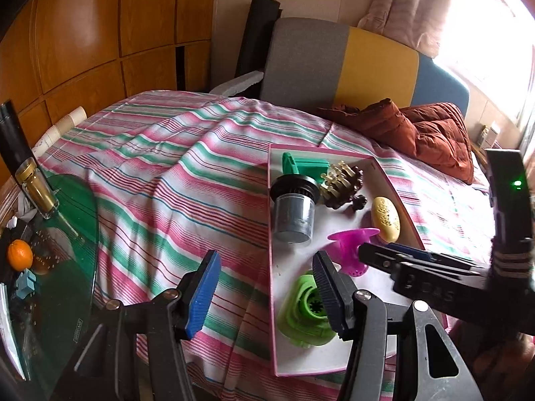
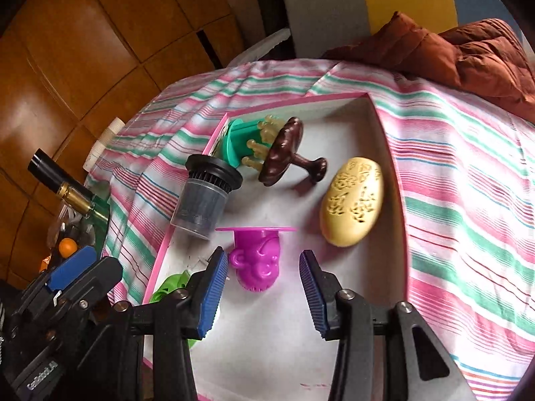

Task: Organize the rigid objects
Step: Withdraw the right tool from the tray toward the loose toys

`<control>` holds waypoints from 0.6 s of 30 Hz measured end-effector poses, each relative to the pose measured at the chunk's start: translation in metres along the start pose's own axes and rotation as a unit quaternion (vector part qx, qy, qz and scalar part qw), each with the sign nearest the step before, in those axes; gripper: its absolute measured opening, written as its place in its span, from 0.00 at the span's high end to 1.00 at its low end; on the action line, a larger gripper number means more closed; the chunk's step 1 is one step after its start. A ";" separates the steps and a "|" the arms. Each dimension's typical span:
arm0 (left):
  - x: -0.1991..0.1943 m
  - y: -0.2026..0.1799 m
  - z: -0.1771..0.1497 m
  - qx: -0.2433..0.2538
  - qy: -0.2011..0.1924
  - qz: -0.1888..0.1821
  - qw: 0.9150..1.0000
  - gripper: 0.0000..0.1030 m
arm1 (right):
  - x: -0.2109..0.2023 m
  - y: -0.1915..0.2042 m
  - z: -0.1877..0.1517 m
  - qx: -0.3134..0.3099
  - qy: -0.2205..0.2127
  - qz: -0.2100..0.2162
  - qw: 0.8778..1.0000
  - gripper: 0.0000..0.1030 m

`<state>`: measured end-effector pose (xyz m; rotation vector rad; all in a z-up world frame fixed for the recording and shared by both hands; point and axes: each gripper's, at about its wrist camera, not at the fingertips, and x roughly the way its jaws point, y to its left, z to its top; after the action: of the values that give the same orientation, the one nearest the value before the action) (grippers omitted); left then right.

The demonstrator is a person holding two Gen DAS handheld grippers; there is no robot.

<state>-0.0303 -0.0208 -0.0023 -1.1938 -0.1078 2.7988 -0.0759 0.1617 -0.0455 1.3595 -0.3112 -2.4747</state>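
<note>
A: Your right tool is spread wide over the pink-rimmed tray on the striped bed, its blue pads either side of the magenta strainer, which lies on its side on the tray floor. I can't tell whether the left pad touches it.

B: And your left tool?

A: Also spread, pinching nothing, hanging at the tray's near left edge above the lime green piece.

B: The rest of the tray?

A: The grey filter cup with its black cap lies near the left wall, the brown scalp massager and the teal piece sit at the far end, and the yellow oval case lies right of the strainer.

B: Any writing?

A: Raised letters on the right tool's body in the left view look like "BOAS", not certain. A white label on the left tool's body in the right view is too blurred to read
</note>
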 end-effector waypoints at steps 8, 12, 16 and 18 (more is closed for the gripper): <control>-0.009 -0.014 -0.001 0.019 -0.008 -0.009 1.000 0.44 | -0.039 -0.015 -0.011 0.002 -0.041 -0.035 0.999 0.56; -0.013 -0.022 -0.001 0.028 -0.011 -0.015 0.999 0.44 | -0.056 -0.026 -0.015 0.001 -0.052 -0.053 0.997 0.56; -0.017 -0.032 -0.001 0.041 -0.012 -0.024 0.999 0.44 | -0.072 -0.045 -0.020 0.011 -0.055 -0.070 0.996 0.56; -0.018 -0.038 -0.002 0.047 -0.013 -0.029 0.998 0.44 | -0.081 -0.059 -0.023 0.019 -0.056 -0.083 0.995 0.56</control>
<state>-0.0138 0.0149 0.0132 -1.1161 -0.0112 2.7372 -0.0244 0.2445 -0.0138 1.3117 -0.2832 -2.7013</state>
